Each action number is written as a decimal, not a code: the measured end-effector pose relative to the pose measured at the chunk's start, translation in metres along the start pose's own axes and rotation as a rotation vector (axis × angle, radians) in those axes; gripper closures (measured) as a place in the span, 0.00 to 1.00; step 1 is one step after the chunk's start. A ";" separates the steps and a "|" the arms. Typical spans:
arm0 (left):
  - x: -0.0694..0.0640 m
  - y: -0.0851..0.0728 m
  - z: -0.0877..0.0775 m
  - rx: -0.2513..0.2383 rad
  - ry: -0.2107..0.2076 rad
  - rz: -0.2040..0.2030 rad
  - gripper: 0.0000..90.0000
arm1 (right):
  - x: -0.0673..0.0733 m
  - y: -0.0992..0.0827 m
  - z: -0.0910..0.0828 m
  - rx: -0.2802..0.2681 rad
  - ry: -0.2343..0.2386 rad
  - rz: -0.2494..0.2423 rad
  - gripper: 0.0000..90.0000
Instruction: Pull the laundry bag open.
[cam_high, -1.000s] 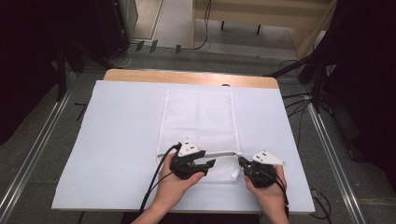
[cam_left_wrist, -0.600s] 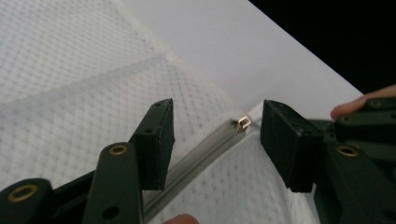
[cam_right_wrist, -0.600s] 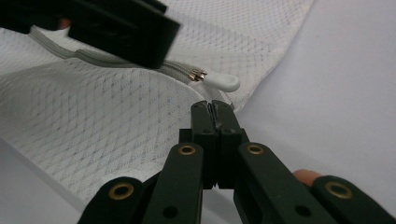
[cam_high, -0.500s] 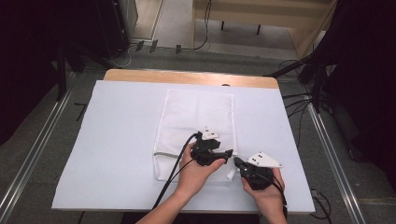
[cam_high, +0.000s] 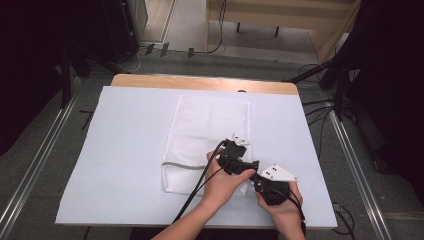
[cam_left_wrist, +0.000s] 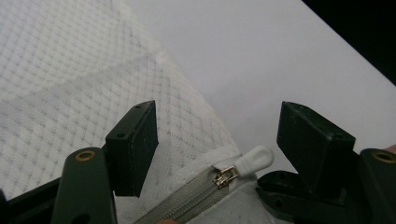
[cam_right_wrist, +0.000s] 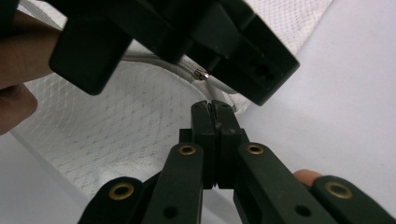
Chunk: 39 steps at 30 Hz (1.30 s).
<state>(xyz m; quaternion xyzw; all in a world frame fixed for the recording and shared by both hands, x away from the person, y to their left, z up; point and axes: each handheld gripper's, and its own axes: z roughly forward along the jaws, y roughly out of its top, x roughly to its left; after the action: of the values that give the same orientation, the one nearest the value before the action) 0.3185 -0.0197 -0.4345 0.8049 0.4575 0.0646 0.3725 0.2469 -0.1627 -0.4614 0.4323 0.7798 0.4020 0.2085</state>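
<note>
Most of the zipper (cam_left_wrist: 187, 196) on my white mesh bag (cam_high: 210, 130), lying mid-table, looks zipped. My left gripper (cam_left_wrist: 217, 140) has just been opening around the pull (cam_left_wrist: 254, 158), touching nothing; my right gripper (cam_right_wrist: 215, 112), pressed together, pinches the bag's corner.

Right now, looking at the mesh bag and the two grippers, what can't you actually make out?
- High view: the near right corner of the mesh bag is covered by both hands.
- Left gripper view: the zipper is cut off by the bottom edge; the left gripper has just been opening, the zipper pull lying free between its jaws.
- Right gripper view: whether the shut right gripper pinches mesh is unclear.
</note>
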 end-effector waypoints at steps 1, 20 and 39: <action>0.001 0.000 0.000 0.007 0.005 0.002 0.35 | 0.000 0.000 0.000 0.000 0.001 -0.001 1.00; 0.027 -0.003 -0.023 0.031 -0.226 -0.070 0.84 | -0.006 0.000 -0.002 -0.003 -0.018 0.011 1.00; 0.038 -0.010 -0.022 0.024 -0.255 -0.090 0.88 | -0.006 0.000 -0.002 -0.004 -0.018 0.000 1.00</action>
<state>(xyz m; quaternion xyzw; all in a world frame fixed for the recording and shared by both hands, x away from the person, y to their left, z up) 0.3234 0.0251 -0.4344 0.7896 0.4429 -0.0604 0.4204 0.2491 -0.1689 -0.4600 0.4355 0.7770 0.3998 0.2163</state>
